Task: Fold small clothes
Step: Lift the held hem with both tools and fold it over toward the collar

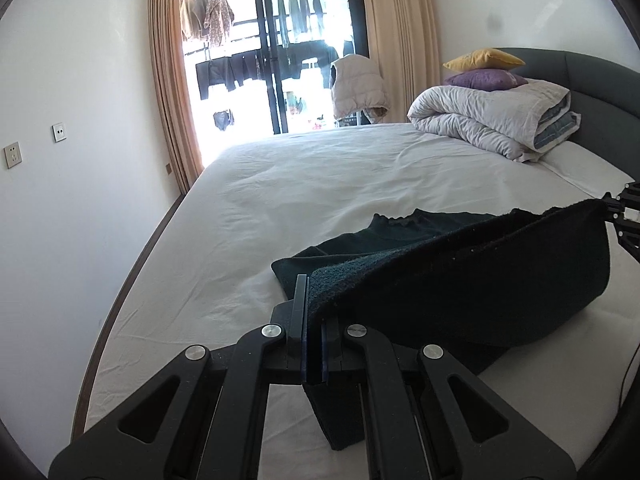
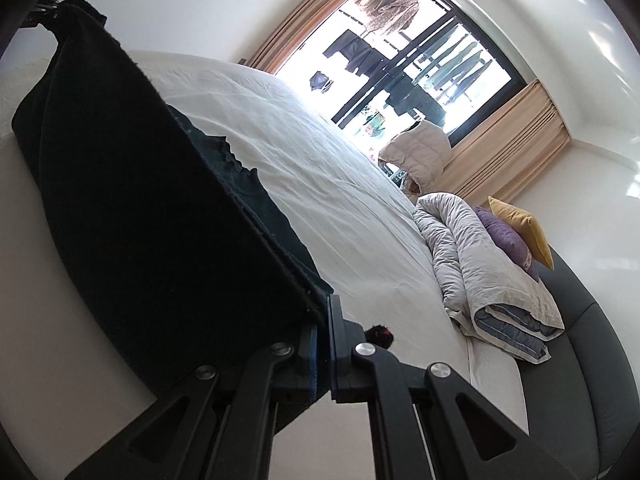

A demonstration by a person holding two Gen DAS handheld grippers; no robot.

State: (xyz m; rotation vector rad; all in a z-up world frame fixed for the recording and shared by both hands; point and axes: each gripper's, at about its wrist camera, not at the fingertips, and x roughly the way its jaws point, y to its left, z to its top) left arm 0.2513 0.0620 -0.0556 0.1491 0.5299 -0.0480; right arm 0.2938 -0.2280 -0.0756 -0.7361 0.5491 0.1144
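A dark green knitted garment (image 1: 460, 276) lies partly on the white bed (image 1: 320, 184). Its near edge is lifted and stretched between my two grippers. My left gripper (image 1: 311, 308) is shut on one corner of the garment. My right gripper (image 2: 323, 320) is shut on the other corner; it also shows at the right edge of the left wrist view (image 1: 618, 206). The garment (image 2: 140, 208) hangs as a taut flap, and its frilled collar (image 2: 236, 156) rests on the sheet. The left gripper shows at the top left of the right wrist view (image 2: 44, 12).
A folded grey duvet (image 1: 496, 120) with a purple cushion (image 1: 486, 79) and a yellow cushion (image 1: 484, 59) sits at the dark headboard (image 1: 592, 80). A beige vest (image 1: 358, 88) hangs by the balcony door (image 1: 280, 48). A white wall (image 1: 72, 120) runs along the bed's left side.
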